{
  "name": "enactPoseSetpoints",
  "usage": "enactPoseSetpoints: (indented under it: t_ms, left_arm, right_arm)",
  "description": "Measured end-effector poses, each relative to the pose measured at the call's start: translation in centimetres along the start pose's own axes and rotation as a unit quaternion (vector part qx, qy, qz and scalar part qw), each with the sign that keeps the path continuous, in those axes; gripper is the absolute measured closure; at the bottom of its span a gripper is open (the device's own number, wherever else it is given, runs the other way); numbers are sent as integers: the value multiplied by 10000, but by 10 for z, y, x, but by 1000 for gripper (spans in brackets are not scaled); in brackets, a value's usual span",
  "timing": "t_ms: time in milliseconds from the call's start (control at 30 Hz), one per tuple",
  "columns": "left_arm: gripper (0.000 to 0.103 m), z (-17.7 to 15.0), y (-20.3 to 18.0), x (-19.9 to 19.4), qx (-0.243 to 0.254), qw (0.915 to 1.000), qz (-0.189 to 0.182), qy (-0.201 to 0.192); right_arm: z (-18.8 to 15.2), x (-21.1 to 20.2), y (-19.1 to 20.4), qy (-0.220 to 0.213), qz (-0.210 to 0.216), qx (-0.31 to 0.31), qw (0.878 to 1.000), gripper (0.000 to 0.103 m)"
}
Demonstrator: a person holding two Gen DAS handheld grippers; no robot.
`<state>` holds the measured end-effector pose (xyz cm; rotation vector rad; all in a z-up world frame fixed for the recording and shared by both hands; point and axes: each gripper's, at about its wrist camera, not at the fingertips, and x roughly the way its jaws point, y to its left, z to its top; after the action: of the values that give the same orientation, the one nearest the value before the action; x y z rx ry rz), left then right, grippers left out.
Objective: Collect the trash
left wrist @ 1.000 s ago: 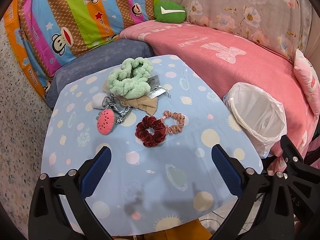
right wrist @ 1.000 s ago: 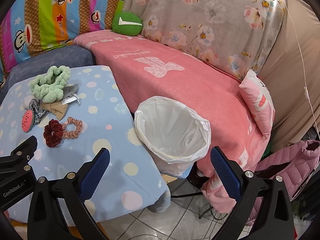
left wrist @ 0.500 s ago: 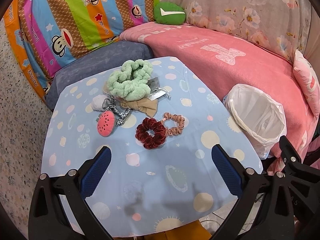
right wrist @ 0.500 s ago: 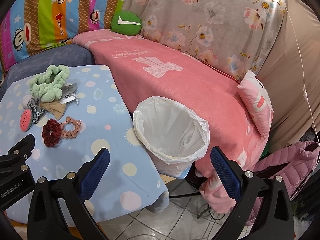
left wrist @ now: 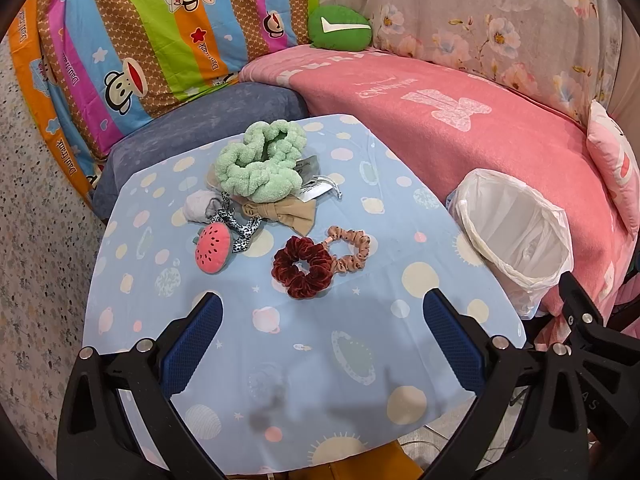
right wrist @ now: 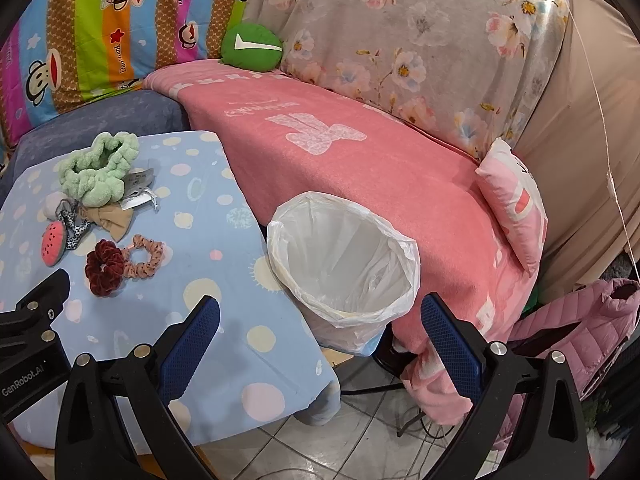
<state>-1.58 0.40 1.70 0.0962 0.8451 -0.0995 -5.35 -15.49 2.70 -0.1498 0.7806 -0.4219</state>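
We judge collection not yet begun: left gripper (left wrist: 320, 340) and right gripper (right wrist: 320, 340) both gape empty. Next, reach the maroon scrunchie (left wrist: 302, 267), frame centre; lined bin (left wrist: 516, 236) waits right.

The right gripper (right wrist: 320, 344), jaws spread wide, hangs above the white-lined bin (right wrist: 304, 216).

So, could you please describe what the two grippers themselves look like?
Both the left gripper and the right gripper have black angular frames with silver bolts and two fingers faced with textured blue pads. The left one's body carries white "GenRobot.AI" lettering.
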Motion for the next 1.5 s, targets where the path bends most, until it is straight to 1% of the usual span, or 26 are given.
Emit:
enactPoseSetpoints:
  t_ms: [567, 900, 1500]
  left_arm:
    - [7, -1, 9, 0, -63, 10000, 26, -15]
    - [7, -1, 11, 0, -75, 10000, 49, -26]
    - [7, -3, 23, 12, -184, 9998, 91, 81]
  right_arm:
    - [-2, -1, 10, 149, 270, 98, 9995, 7]
    - [-2, -1, 12, 157, 286, 100, 9994, 7]
    - [0, 7, 24, 240, 341, -4, 9991, 7]
